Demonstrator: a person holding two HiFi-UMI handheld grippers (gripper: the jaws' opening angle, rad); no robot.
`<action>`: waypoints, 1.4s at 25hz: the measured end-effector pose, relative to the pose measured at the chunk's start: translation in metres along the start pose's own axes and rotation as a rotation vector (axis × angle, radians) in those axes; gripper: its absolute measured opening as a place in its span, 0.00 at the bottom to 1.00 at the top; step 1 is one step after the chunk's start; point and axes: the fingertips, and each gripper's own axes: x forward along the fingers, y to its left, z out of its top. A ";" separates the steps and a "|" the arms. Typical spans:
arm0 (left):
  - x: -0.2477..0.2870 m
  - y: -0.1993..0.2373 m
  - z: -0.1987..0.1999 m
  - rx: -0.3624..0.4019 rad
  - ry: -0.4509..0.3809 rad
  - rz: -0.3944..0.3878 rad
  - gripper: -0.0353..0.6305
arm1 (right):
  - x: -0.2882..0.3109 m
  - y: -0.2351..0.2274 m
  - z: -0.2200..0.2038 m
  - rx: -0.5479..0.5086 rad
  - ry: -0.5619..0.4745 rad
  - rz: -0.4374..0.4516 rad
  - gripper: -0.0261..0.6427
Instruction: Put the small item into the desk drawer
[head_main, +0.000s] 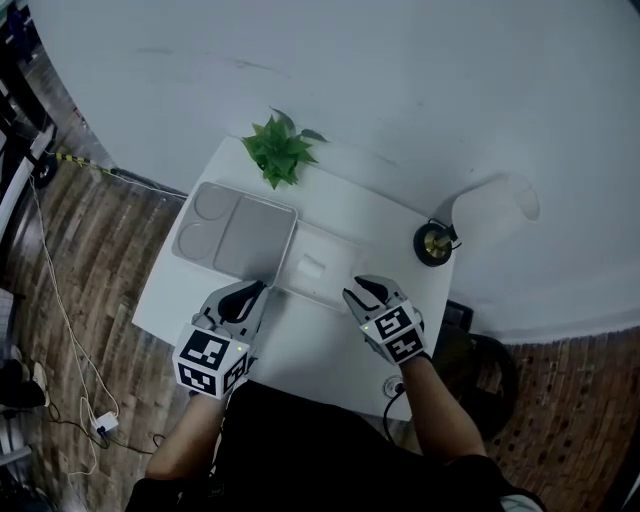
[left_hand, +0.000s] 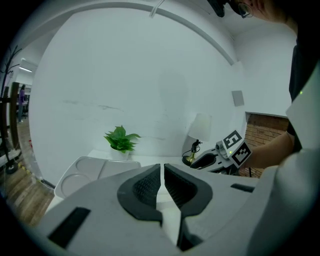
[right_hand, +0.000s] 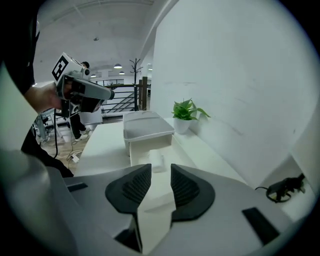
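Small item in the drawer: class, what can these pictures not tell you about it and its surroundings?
Small item: too small and pale in the head view to identify.
Drawer: mostly hidden behind the left gripper in the left gripper view.
Lamp: shade lost past the right gripper view's edge.

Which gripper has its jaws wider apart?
The right gripper: a clear gap shows between its dark pads, with nothing in it; on the left gripper they almost touch.
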 end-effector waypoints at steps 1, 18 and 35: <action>-0.002 -0.006 0.003 0.008 -0.004 -0.001 0.10 | -0.009 0.000 -0.004 0.010 -0.008 -0.007 0.21; -0.055 -0.112 0.016 0.155 -0.005 0.012 0.10 | -0.151 0.024 -0.040 0.175 -0.269 -0.039 0.06; -0.100 -0.089 0.047 0.203 -0.053 0.008 0.10 | -0.214 0.046 0.047 0.358 -0.590 -0.008 0.04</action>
